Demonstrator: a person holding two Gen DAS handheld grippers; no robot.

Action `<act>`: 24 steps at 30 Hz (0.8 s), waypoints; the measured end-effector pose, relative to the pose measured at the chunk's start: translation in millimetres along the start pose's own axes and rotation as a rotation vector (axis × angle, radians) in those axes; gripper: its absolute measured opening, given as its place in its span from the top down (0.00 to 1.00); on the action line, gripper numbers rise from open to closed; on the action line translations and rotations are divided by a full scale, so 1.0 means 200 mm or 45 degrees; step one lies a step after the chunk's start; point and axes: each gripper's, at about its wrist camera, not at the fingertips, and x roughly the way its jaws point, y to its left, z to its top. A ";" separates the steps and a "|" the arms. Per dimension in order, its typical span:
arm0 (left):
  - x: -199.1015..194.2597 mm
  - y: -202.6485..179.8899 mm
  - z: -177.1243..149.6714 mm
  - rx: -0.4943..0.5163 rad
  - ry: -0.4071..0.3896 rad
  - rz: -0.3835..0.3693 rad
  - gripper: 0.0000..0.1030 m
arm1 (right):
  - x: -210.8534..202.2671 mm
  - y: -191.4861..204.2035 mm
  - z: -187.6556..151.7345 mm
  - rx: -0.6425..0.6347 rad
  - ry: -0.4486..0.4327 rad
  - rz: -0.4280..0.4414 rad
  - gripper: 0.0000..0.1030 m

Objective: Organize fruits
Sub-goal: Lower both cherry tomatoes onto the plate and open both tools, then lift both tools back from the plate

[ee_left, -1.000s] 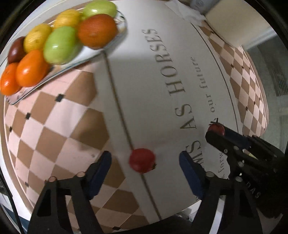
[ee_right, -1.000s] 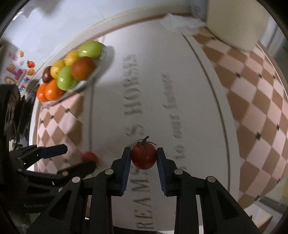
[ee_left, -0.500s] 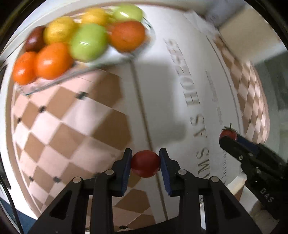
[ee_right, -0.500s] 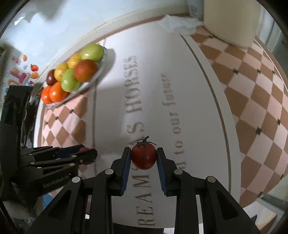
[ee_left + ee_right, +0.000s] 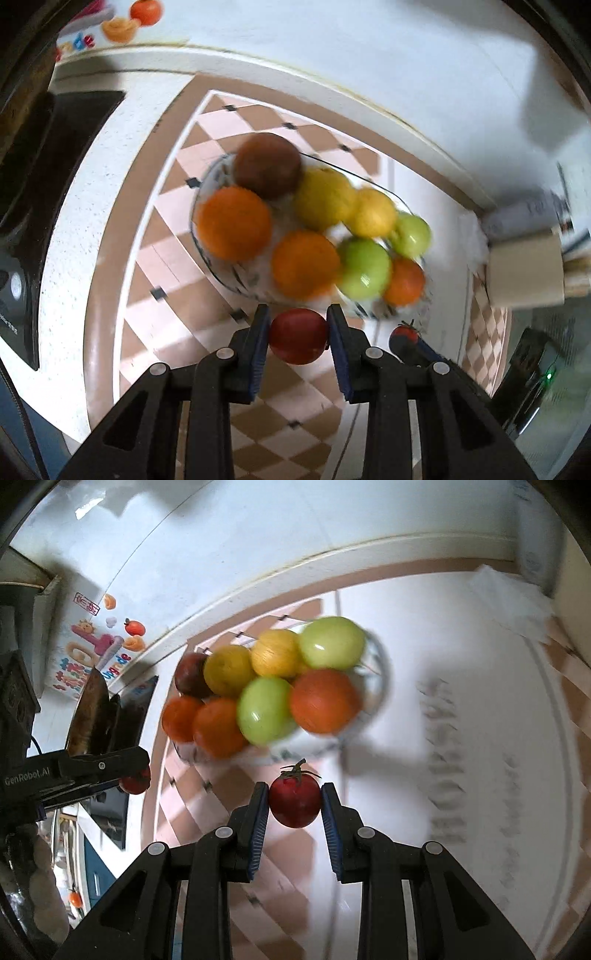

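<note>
Gripping a smooth red tomato between its blue-padded fingers, the left gripper was closed on the fruit and held it above the checked cloth of the worktop, just in front of the glass dish. The right gripper was likewise closed on a stemmed tomato, whose green stalk pointed up toward the dish. The dish was piled with oranges, green apples, yellow fruits and one dark reddish-brown fruit, all somewhat blurred. In the left wrist view the right gripper's tip showed at lower right with its tomato just beside the dish's near rim. In the right wrist view the left gripper appeared at the left edge, its tomato peeping from under the black fingers.
</note>
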 end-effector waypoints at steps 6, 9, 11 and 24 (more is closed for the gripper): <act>0.15 0.13 0.10 -0.110 0.080 -0.005 0.72 | 0.21 0.05 0.09 -0.028 0.042 -0.048 0.70; 0.18 0.16 0.12 -0.125 0.089 0.018 0.72 | 0.24 0.08 0.11 -0.051 0.043 -0.071 0.70; 0.20 0.17 0.13 -0.146 0.104 0.001 0.71 | 0.25 0.09 0.11 -0.055 0.045 -0.082 0.70; 0.09 0.11 0.08 0.026 0.025 0.226 0.20 | 0.05 0.11 0.13 -0.044 0.009 -0.186 0.16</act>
